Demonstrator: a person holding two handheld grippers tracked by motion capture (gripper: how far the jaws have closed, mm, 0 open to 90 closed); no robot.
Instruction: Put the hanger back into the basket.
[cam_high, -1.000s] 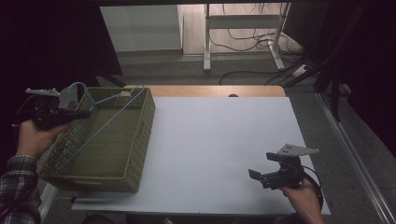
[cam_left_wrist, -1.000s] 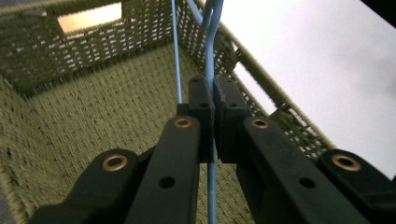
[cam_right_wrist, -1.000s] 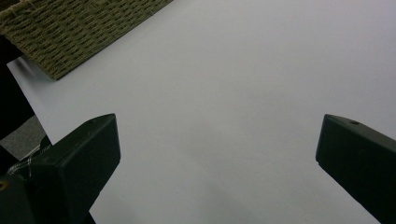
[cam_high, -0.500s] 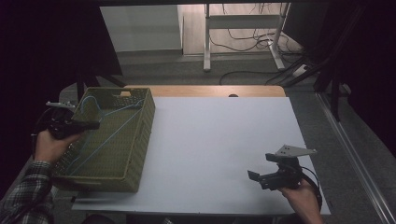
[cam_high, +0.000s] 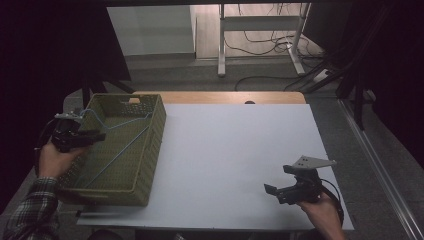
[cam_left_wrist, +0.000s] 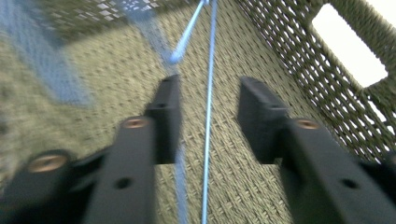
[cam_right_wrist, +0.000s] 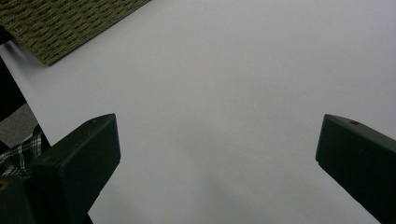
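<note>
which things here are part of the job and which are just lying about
In the job:
- left gripper, jaws just opened, apart around the hanger's thin wire, pads not pressing it
- blue hanger, lying in the basket
- green woven basket

Lying about:
- right gripper, open, idle over the white table
- cables on the floor

1. A green woven basket (cam_high: 131, 150) sits on the left side of the white bench (cam_high: 235, 160).
2. A thin blue hanger (cam_high: 117, 145) lies inside the basket.
3. The left gripper (cam_high: 85, 137) reaches over the basket's left wall, and its jaws have just been opening.
4. The right gripper (cam_high: 272, 190) rests at the near right of the bench, well apart from the basket.
</note>
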